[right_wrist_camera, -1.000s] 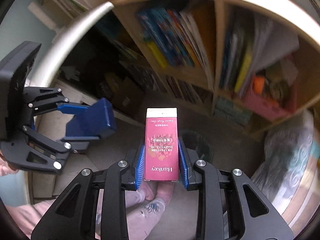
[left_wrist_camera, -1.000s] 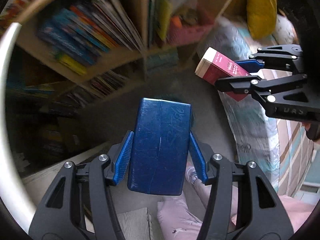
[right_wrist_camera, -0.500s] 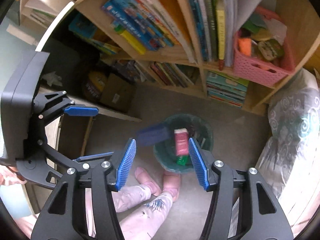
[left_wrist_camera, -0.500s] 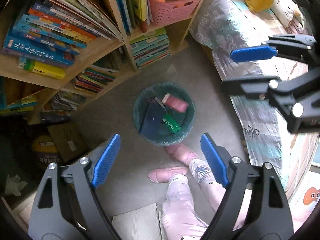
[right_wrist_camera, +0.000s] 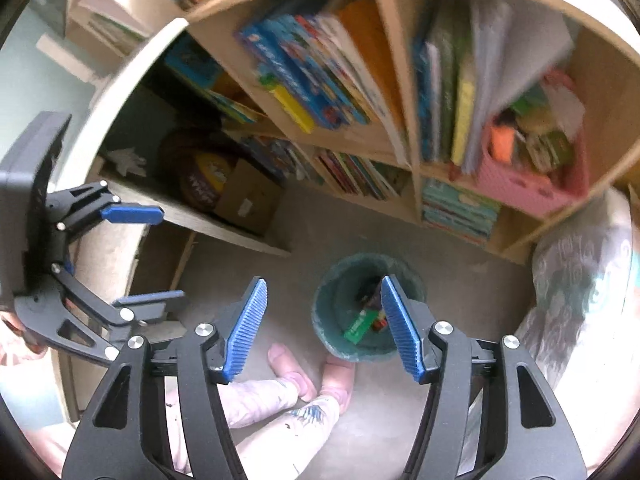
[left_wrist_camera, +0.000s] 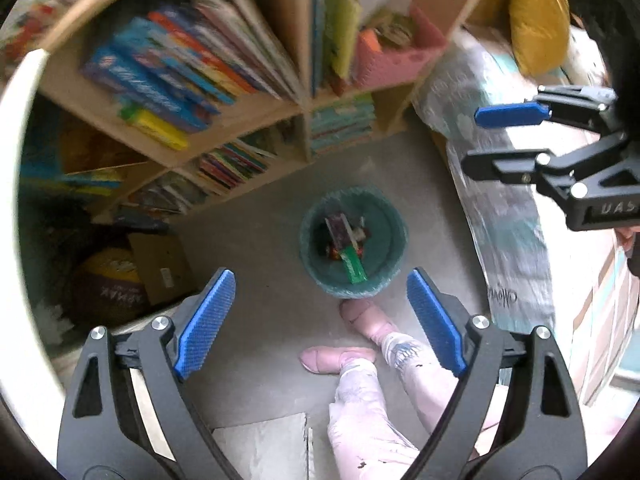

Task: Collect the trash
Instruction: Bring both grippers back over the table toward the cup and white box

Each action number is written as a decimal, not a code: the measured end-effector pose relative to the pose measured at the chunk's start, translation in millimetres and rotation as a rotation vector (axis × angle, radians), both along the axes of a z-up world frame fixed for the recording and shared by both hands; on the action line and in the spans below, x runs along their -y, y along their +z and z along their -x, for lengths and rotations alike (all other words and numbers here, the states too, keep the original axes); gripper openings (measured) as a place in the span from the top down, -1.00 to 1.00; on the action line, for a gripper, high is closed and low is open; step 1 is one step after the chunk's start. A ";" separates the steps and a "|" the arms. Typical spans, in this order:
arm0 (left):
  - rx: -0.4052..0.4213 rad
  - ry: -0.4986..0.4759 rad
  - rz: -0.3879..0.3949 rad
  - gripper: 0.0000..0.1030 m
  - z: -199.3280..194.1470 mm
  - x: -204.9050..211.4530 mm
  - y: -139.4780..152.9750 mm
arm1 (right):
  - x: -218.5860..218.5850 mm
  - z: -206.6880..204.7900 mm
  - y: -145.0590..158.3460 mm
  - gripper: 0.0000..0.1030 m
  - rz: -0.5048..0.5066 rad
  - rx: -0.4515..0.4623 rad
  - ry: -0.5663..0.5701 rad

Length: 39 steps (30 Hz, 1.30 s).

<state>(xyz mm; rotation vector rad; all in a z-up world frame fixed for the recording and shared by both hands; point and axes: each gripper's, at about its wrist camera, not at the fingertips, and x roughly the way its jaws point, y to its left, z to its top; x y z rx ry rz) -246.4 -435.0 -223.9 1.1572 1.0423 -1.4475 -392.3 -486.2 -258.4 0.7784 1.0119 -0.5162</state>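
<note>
A round teal trash bin (left_wrist_camera: 384, 236) stands on the grey floor below both grippers; it also shows in the right wrist view (right_wrist_camera: 332, 312). Inside lie a green packet (left_wrist_camera: 354, 268), a dark maroon box (left_wrist_camera: 338, 230) and other small wrappers. My left gripper (left_wrist_camera: 320, 320) is open and empty, high above the bin. My right gripper (right_wrist_camera: 322, 326) is open and empty, also above the bin; it shows at the right of the left wrist view (left_wrist_camera: 500, 140).
A wooden bookshelf (left_wrist_camera: 256, 112) full of books and a pink basket (left_wrist_camera: 396, 60) stands behind the bin. A cardboard box (left_wrist_camera: 160, 268) and a ball (left_wrist_camera: 108, 284) lie at left. A bed (left_wrist_camera: 504, 216) is at right. The person's feet (left_wrist_camera: 360, 336) are beside the bin.
One second ago the left gripper held a blue box and the right a pink box. Both jaws opened and the boxes dropped into the bin. The grippers have since shifted slightly.
</note>
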 end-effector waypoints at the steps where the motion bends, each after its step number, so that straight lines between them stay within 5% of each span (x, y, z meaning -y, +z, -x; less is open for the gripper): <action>1: 0.007 0.022 0.014 -0.72 -6.5 -1.9 7.8 | 0.9 -6.3 5.6 -0.20 0.008 0.007 0.017; 13: 0.080 0.352 0.191 -0.83 -112.6 -58.6 98.1 | -7.2 -123.4 86.7 -0.40 0.141 0.120 0.280; 17: 0.119 0.481 0.228 -0.84 -149.1 -93.7 116.8 | -24.0 -172.5 109.3 -0.61 0.175 0.169 0.374; 39: 0.254 1.093 0.274 -0.87 -282.1 -323.5 153.5 | -178.3 -398.0 158.9 -0.72 0.246 0.268 0.865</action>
